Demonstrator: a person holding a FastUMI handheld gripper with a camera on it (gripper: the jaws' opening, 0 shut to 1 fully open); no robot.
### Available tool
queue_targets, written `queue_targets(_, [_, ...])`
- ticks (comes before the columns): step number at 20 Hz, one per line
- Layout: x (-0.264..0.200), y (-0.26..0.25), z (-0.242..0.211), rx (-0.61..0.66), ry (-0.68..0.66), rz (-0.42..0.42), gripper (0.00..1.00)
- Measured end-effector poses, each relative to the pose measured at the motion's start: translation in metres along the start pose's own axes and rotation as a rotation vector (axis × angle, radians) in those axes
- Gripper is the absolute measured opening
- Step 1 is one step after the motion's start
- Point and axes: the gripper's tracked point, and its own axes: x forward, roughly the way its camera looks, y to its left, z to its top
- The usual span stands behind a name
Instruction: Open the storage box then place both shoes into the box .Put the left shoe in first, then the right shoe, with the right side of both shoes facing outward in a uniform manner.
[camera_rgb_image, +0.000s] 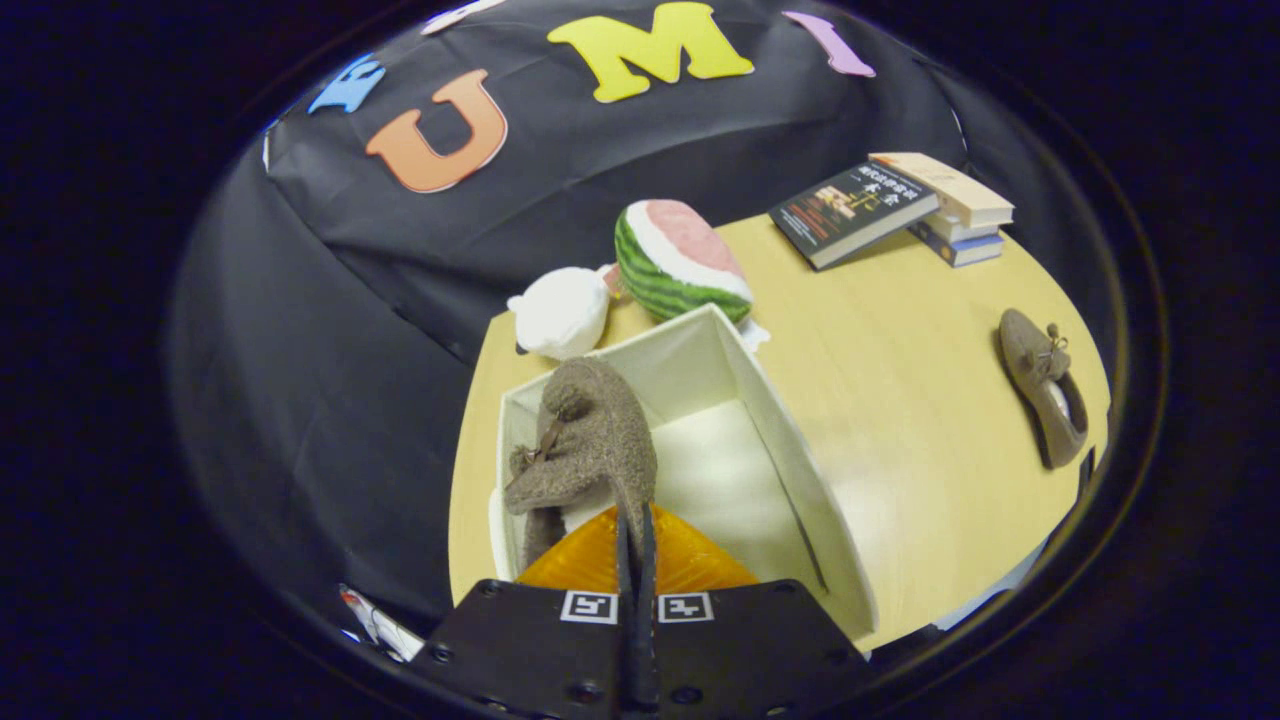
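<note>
Gripper (636, 545): the two orange fingers (690, 560) stand closed almost flat against each other, with only a thin dark slit between them. They pinch the edge of a brown shoe (592, 440), which rises from the fingertips toward 12 o'clock and folds over toward 10 o'clock. Both fingers press on it. The shoe is fuzzy, with a small bow on its upper. Whether it is the left or the right one cannot be told.

Box (790, 470): white, open at the top, directly ahead of the fingers. The held shoe hangs over its near left part, toward 11 o'clock. Whether the shoe touches the floor or the left wall cannot be told. The white floor shows bare to the right of the shoe. The right wall runs from 4 o'clock up to the far corner at 1 o'clock.

Table (900, 400): light wood, carrying the box.

Second shoe (1045, 395): same brown, with bow, lying on the table at 3 o'clock, well apart from the box, opening upward.

Beyond the box at 12 o'clock: a watermelon-slice toy (680, 260), just behind the far corner. A white plush (560, 312) lies beside it at 11 o'clock, near the table's edge.

Farthest, at 2 o'clock: a stack of books (950, 215) on the table's far edge, a dark-covered one leaning on it.
</note>
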Motion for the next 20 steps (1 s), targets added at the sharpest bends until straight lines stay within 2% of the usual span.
queue_targets(5, [0.023,0.001,-0.016,0.027,0.028,-0.026,0.0])
queue_targets(8, [0.037,0.009,-0.024,-0.003,0.062,-0.022,0.0])
queue_targets(11, [0.047,0.008,-0.036,-0.042,0.087,-0.029,0.12])
queue_targets(12, [0.049,0.01,-0.039,-0.033,0.089,-0.012,0.11])
queue_targets(13, [0.047,0.01,-0.038,-0.039,0.09,-0.013,0.16])
queue_targets(15, [0.045,0.012,-0.033,-0.067,0.076,-0.002,0.19])
queue_targets(16, [0.04,0.012,-0.03,-0.088,0.061,-0.001,0.23])
queue_targets(17, [0.036,0.013,-0.025,-0.106,0.042,0.006,0.34])
queue_targets(20, [0.011,0.017,-0.007,-0.187,-0.039,0.033,0.59])
